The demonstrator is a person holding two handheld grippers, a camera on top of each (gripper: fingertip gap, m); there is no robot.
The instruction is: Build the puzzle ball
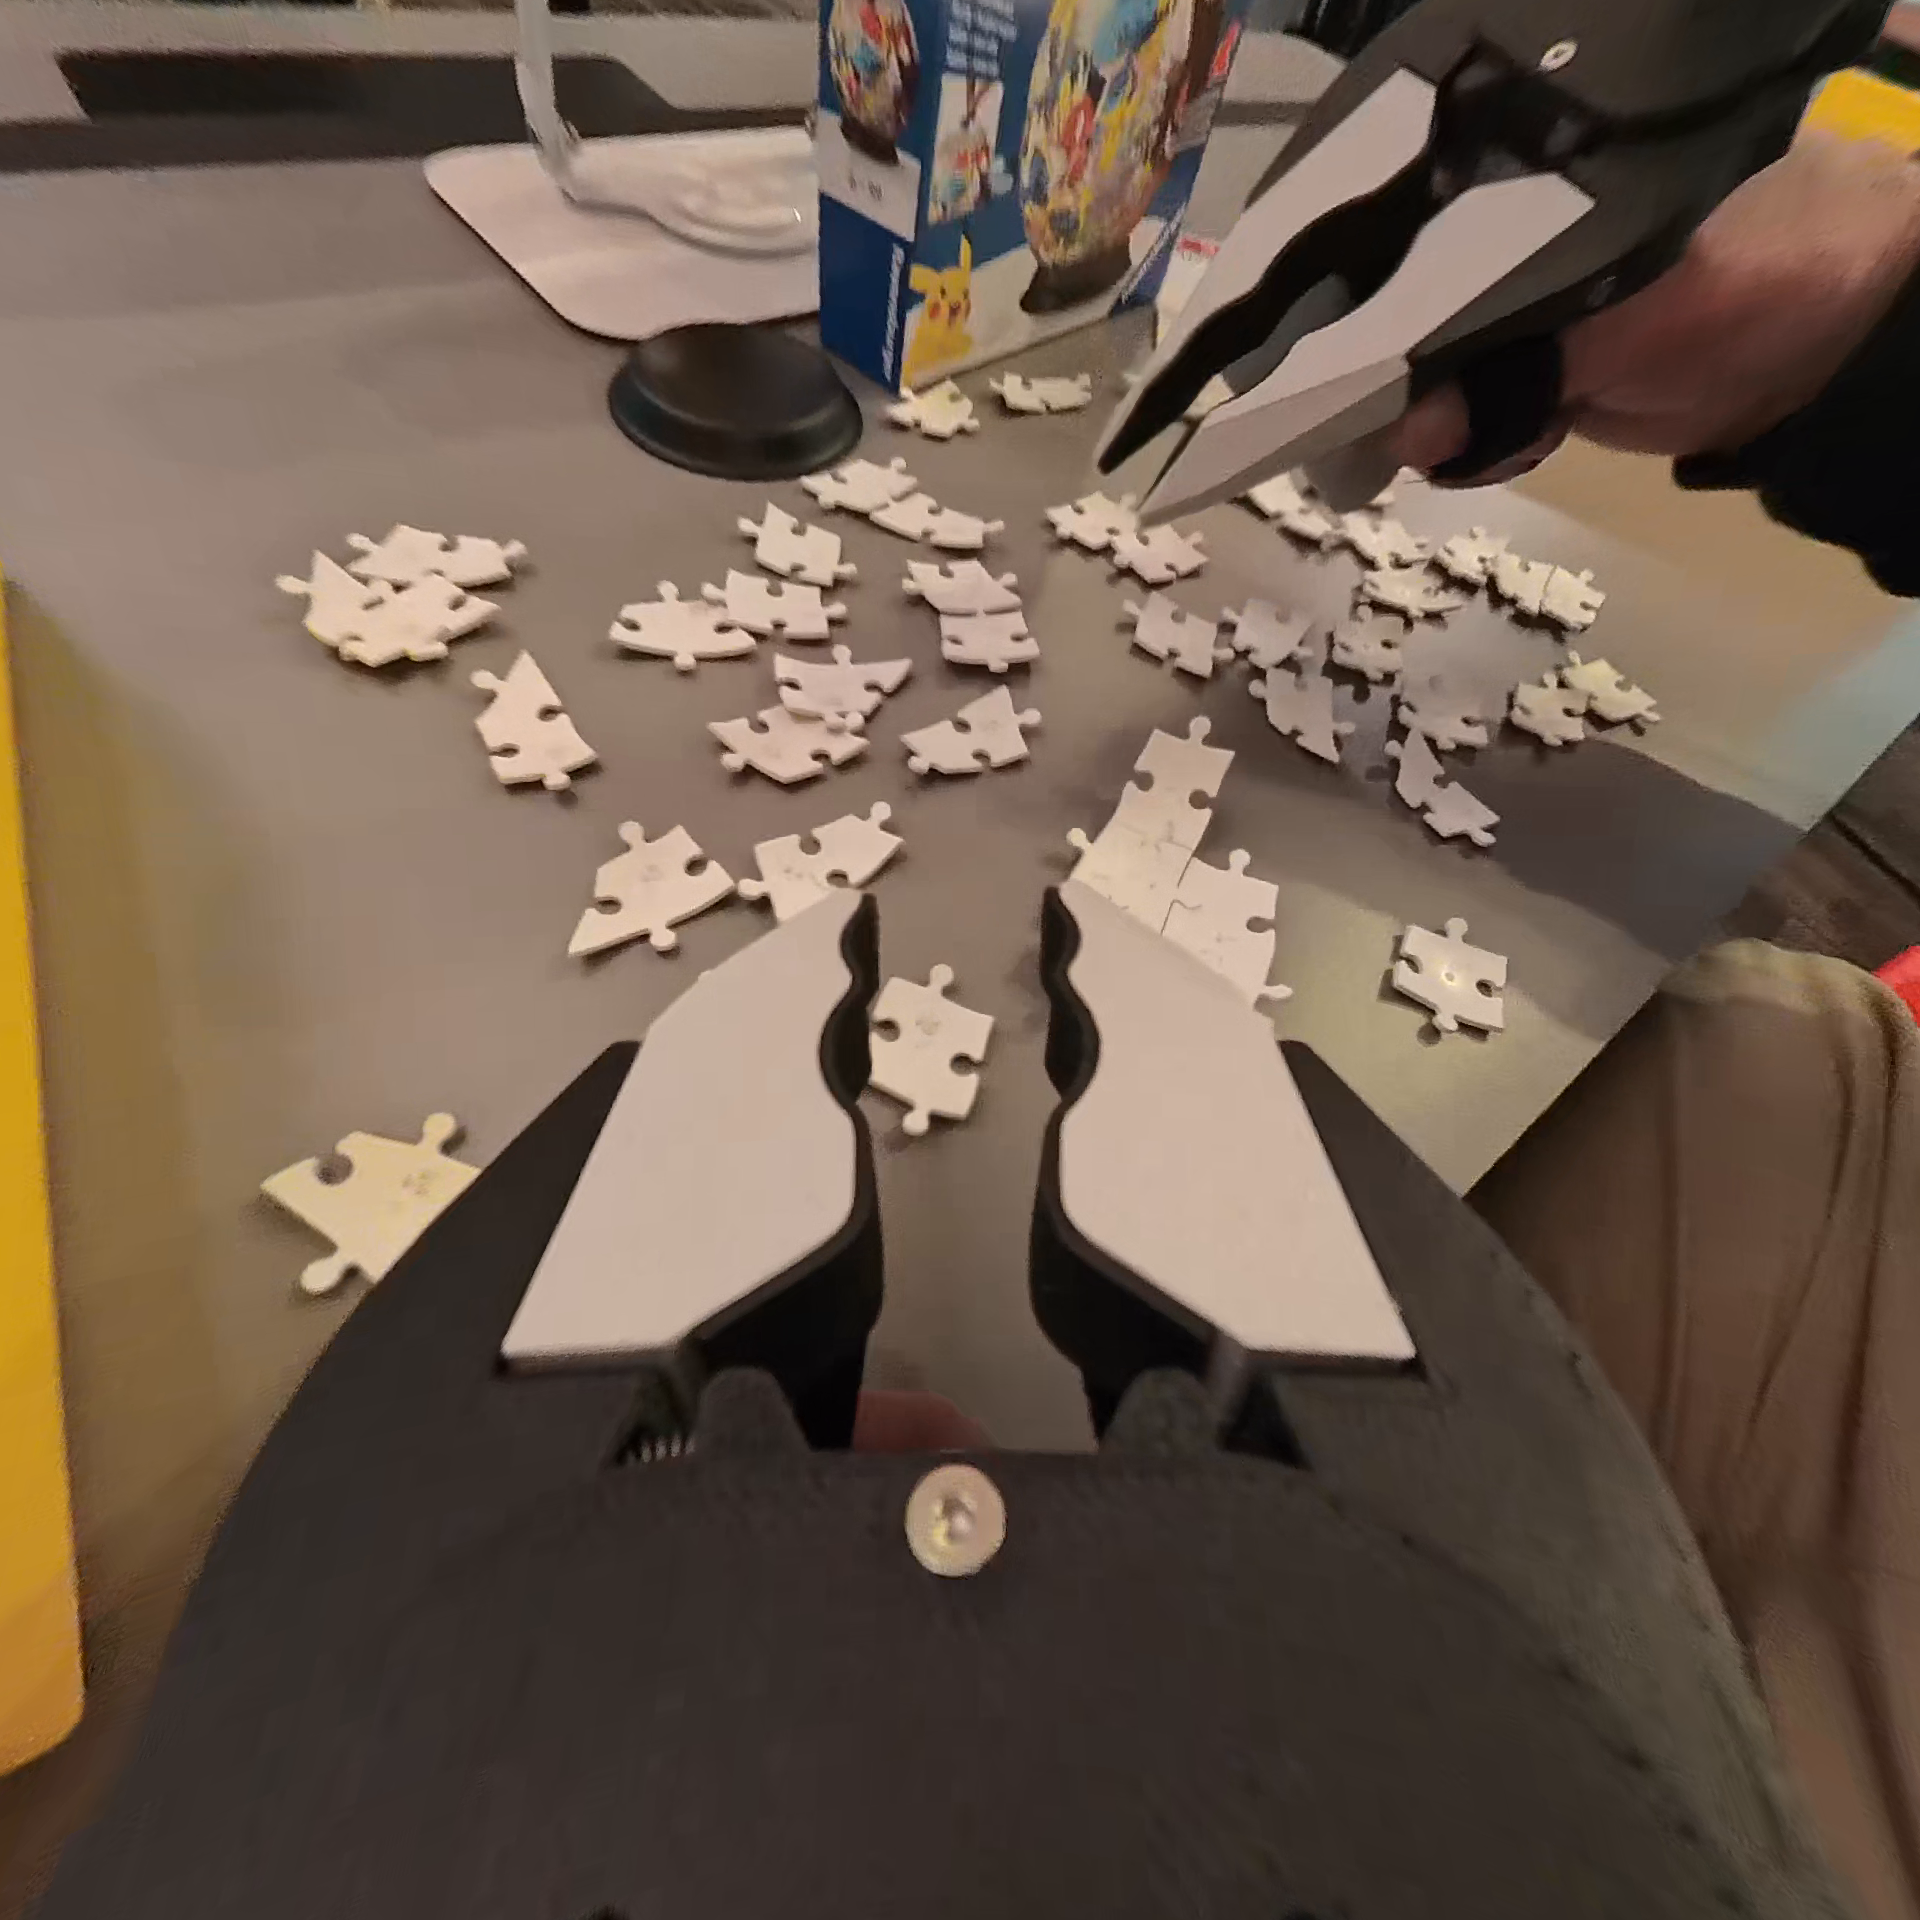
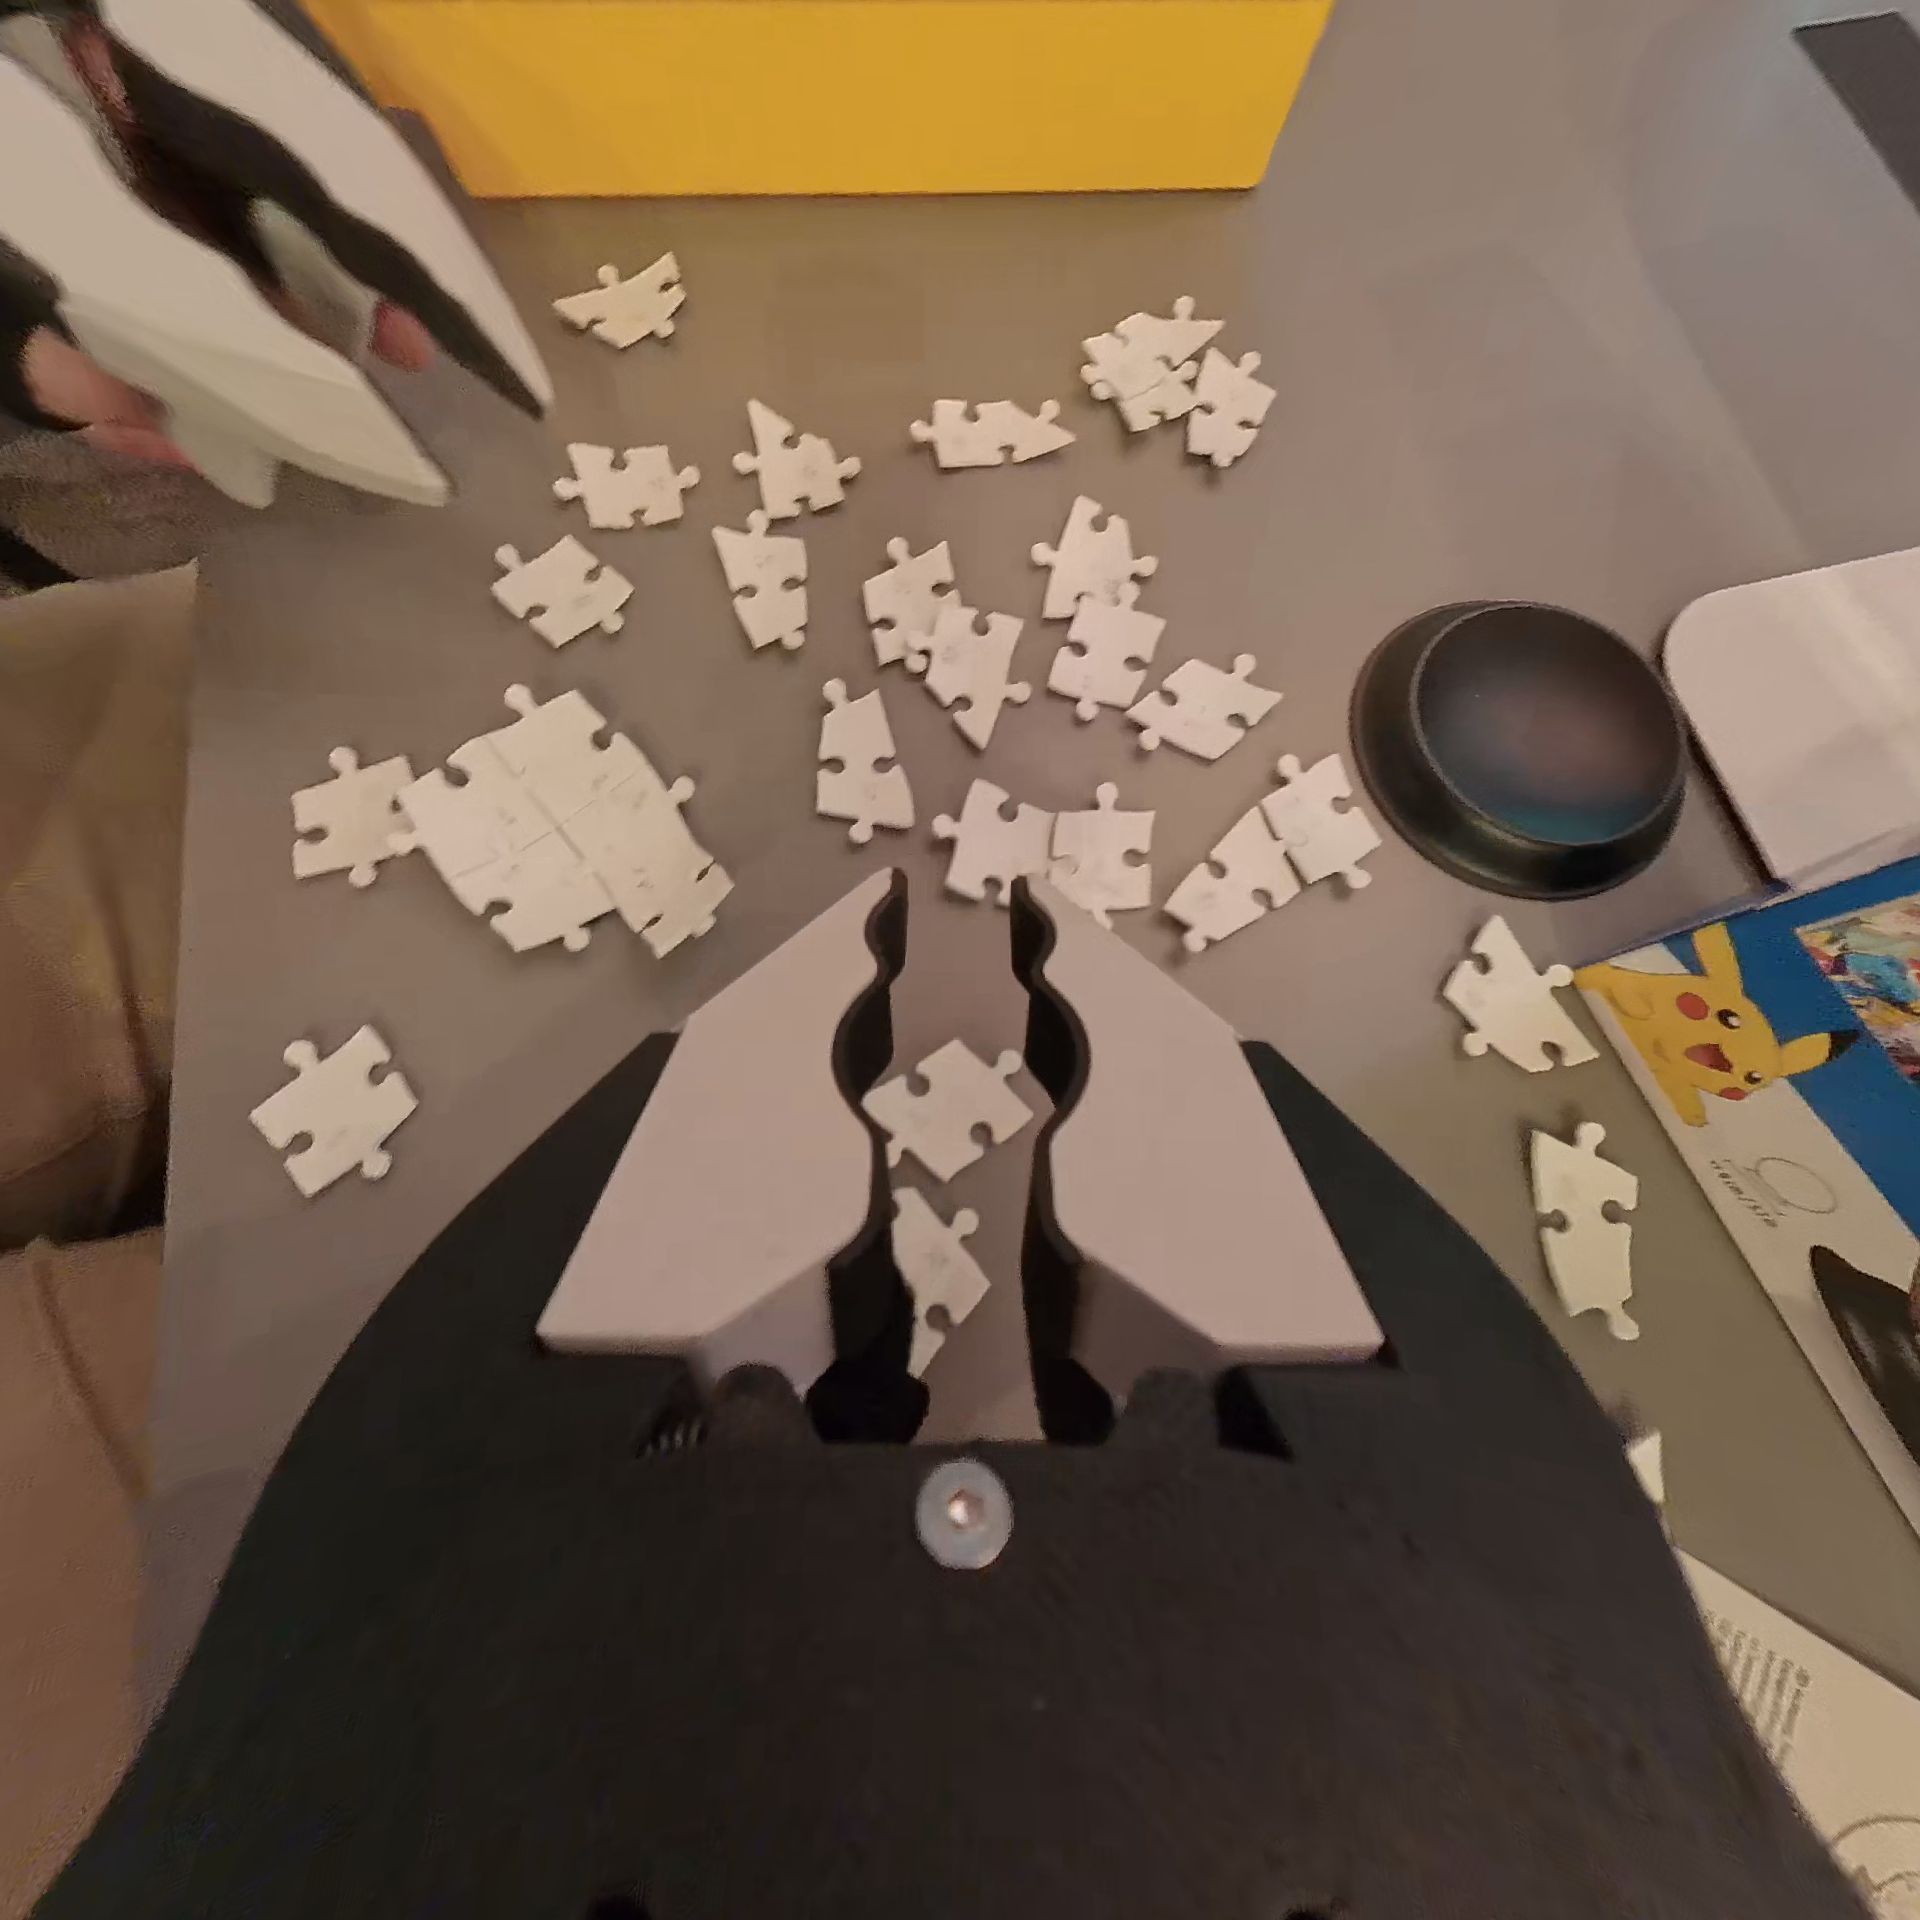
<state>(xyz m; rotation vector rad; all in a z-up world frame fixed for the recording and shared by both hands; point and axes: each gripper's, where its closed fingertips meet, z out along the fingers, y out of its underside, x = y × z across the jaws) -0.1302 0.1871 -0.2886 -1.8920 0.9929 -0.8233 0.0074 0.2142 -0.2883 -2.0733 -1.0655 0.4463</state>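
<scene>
Several white puzzle pieces (image 1: 800,665) lie blank side up, scattered on the grey table (image 1: 260,831); they also show in the right wrist view (image 2: 966,665). A small joined patch of pieces (image 1: 1174,862) lies just beyond my left gripper's right fingertip; it shows too in the right wrist view (image 2: 561,821). My left gripper (image 1: 958,904) is open and empty, low over the table, with a single piece (image 1: 925,1039) under its gap. My right gripper (image 2: 958,883) is open and empty over loose pieces (image 2: 951,1107). In the left wrist view its tips (image 1: 1127,488) hover over a pair of pieces (image 1: 1127,530).
A black round stand (image 1: 732,410) (image 2: 1522,748) sits beside the blue puzzle box (image 1: 997,187) (image 2: 1766,1039). A white pad (image 1: 623,239) lies behind it. A yellow box (image 2: 831,94) borders the table. A printed sheet (image 2: 1787,1714) lies near. A person's beige trouser leg (image 1: 1714,1247) is at the table edge. Spacing between my two grippers at the tips: around 15 cm. The single piece (image 1: 925,1039) is closer to my left gripper, around 5 cm from its tips; the right tips are 15 cm off. It is also in sight in the right wrist view (image 2: 567,592).
</scene>
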